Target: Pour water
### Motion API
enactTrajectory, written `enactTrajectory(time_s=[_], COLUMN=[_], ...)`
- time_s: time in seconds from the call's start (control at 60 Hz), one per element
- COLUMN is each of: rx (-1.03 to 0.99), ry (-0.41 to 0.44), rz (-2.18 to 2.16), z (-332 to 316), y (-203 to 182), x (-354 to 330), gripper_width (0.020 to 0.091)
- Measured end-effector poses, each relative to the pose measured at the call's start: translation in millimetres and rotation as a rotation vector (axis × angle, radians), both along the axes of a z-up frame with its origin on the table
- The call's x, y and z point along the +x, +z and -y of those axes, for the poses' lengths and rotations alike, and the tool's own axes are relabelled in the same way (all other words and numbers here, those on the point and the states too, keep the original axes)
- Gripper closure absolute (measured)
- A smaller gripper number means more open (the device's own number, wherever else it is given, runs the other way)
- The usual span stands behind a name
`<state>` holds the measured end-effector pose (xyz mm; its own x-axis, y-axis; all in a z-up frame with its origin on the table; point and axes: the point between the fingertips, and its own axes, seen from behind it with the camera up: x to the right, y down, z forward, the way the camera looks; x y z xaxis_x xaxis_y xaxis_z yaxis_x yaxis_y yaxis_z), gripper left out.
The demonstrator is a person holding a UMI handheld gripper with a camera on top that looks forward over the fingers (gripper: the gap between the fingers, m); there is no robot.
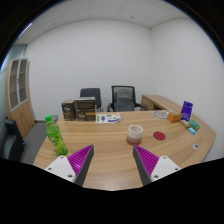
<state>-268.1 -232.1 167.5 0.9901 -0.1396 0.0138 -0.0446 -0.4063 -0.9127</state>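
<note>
A green plastic bottle (53, 133) stands upright on the wooden table (105, 150), ahead of my left finger and a little outside it. A small pale cup (135, 132) stands ahead of my right finger (150, 160). My gripper (112, 160) hangs above the table's near part, open, with bare wood between its magenta pads and nothing held.
Boxes and books (80, 110) sit at the table's far side before two office chairs (122, 97). A red disc (159, 136), an orange object (175, 117) and a standing phone (186, 108) lie to the right. A shelf unit (18, 88) lines the left wall.
</note>
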Motion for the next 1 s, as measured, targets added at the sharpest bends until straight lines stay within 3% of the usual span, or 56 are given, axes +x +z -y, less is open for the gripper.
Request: enactTrajectory(time_s=[0.083,0.217,0.4,0.8,0.867,0.933,1.0], rx=[-0.035,-0.076,-0.078,0.042,0.074,0.098,0.131], ry=[0.045,0.131,0.210,0.197,0.192,0.169,0.174], rz=[-0.036,-0.071,-0.087,-0.066,-0.070,-0.072,-0.072], z=[6.2,5.3,-29.2,-155.4,-167.8,-174.6,-178.0], y=[-15.9,-66.9,-89.7,-91.9,-93.0,-91.1,-90.2], x=[-27.0,-126.1,-207.6,-245.4,-248.0,-246.4,-247.0], gripper_width=[0.0296,0.0298,0.0286,0.0308,0.0377,0.0590,0.0611])
